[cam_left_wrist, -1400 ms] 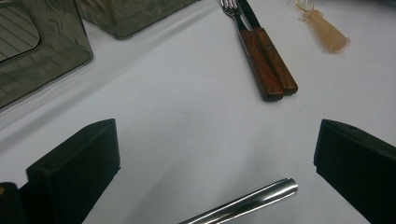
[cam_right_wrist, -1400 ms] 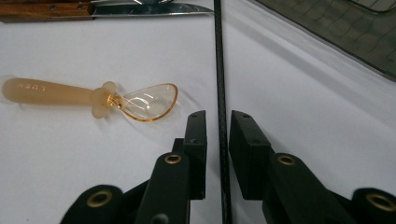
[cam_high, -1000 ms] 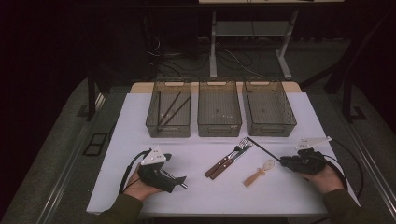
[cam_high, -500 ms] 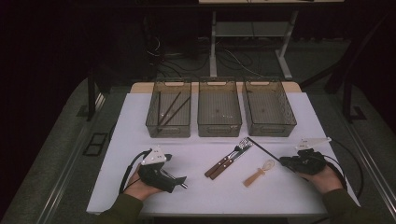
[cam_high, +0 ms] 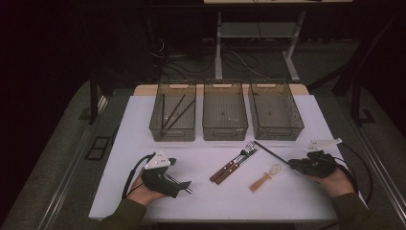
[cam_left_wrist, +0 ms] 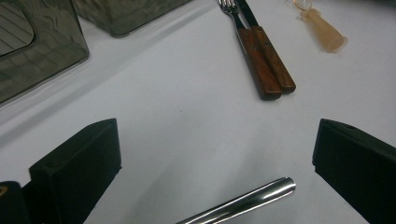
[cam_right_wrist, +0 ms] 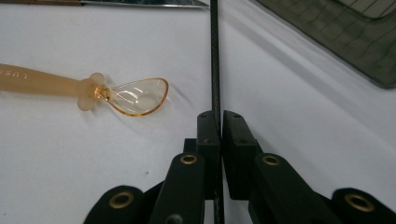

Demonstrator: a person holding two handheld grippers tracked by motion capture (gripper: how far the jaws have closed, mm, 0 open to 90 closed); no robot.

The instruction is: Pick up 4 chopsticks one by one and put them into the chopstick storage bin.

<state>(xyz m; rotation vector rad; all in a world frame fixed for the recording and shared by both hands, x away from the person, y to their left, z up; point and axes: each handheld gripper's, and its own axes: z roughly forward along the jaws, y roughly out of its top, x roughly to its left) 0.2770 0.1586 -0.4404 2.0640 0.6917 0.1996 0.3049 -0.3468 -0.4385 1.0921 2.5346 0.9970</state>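
Note:
My left gripper (cam_high: 183, 186) rests at the table's front left, jaws open wide (cam_left_wrist: 217, 127). A shiny metal rod (cam_left_wrist: 243, 203) lies on the white table between them, untouched. My right gripper (cam_high: 293, 164) sits at the front right, shut on a thin black chopstick (cam_right_wrist: 215, 56) that runs from its jaws (cam_right_wrist: 220, 115) toward the bins. In the high view the chopstick (cam_high: 270, 151) slants up-left. A fork and knife (cam_high: 232, 165) with wooden handles lie side by side at the centre. An amber spoon (cam_high: 265, 178) with a clear bowl (cam_right_wrist: 137, 97) lies right of them.
Three smoky plastic bins stand in a row at the back. The left bin (cam_high: 160, 130) holds dark chopsticks; the middle bin (cam_high: 225, 131) and the right bin (cam_high: 277, 131) look nearly bare. A cable trails from each gripper. White table (cam_high: 201, 158) lies open between bins and cutlery.

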